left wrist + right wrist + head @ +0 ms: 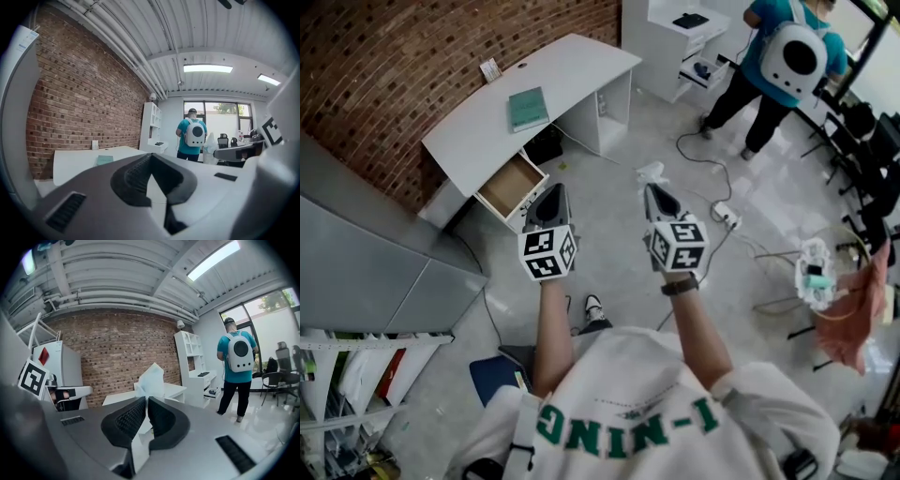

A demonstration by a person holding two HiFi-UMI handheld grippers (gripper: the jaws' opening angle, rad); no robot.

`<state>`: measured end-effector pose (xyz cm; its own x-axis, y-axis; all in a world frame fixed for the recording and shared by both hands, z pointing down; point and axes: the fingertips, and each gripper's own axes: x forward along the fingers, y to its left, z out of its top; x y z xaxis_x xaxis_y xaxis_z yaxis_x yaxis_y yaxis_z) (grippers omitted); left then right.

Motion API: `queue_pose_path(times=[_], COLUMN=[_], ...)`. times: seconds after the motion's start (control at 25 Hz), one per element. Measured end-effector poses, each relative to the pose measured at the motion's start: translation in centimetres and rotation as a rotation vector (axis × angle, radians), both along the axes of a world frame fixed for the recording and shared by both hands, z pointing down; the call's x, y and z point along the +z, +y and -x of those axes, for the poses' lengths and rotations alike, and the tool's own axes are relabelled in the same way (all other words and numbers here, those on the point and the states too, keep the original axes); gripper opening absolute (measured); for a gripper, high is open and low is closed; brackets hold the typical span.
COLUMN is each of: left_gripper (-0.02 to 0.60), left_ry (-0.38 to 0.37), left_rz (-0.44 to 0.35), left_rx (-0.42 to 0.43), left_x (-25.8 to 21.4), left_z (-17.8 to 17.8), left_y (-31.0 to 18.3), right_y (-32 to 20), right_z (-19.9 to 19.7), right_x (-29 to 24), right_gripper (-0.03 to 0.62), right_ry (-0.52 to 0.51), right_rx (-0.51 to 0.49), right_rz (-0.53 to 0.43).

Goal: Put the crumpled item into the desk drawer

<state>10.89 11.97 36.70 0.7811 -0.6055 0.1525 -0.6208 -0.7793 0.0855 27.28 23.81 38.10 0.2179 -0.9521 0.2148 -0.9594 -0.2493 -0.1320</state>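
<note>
Right gripper [146,404] pinches the crumpled tissue [151,378] by a thin edge, left gripper [150,159] clenched empty; the weak grip could drop it short of the open desk drawer [510,185].

Item count, all views combined:

- Grippers: two, the left gripper [551,192] and the right gripper [656,192].
- Fingers [127,420]: two per gripper, four in total.
- Marker cubes: two, the left cube [548,251] and the right cube [677,246].
- Crumpled item [652,172]: one.
- Desk [478,131]: one.
- Drawer [511,186]: one, standing open.
- Green book [528,108]: one.
- Small card [490,68]: one.
- White shelf unit [670,42]: one.
- Persons: two, the operator [628,412] and the bystander [759,80].
- Backpack [794,56]: one.
- Ceiling light panels: two, the near panel [208,68] and the far panel [268,78].
</note>
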Motion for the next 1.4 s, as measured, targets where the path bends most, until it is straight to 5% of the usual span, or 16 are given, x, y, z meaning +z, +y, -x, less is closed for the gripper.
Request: queue_pose_path(times=[0.6,1.12,1.4], left_gripper=[-0.002,-0.002,-0.002], left_ry=[-0.006,-0.024,-0.012], left_rz=[0.027,0.089,0.094], left_rx=[-0.088,-0.26,-0.436], left_x=[1.4,6.1,6.8], left_z=[5.8,11.6,15.3], left_y=[-14.3,-21.2,-26.5], right_y=[-17.1,-28.7,-38.2], right_z=[4.8,11.5,15.6], right_x=[0.4,4.9,5.9], right_gripper=[0.018,0.018,0.018], right_ry=[-0.01,-0.037,-0.025], right_rx=[-0.121,-0.378,-0.586], right_rz=[0.023,0.107,0.136])
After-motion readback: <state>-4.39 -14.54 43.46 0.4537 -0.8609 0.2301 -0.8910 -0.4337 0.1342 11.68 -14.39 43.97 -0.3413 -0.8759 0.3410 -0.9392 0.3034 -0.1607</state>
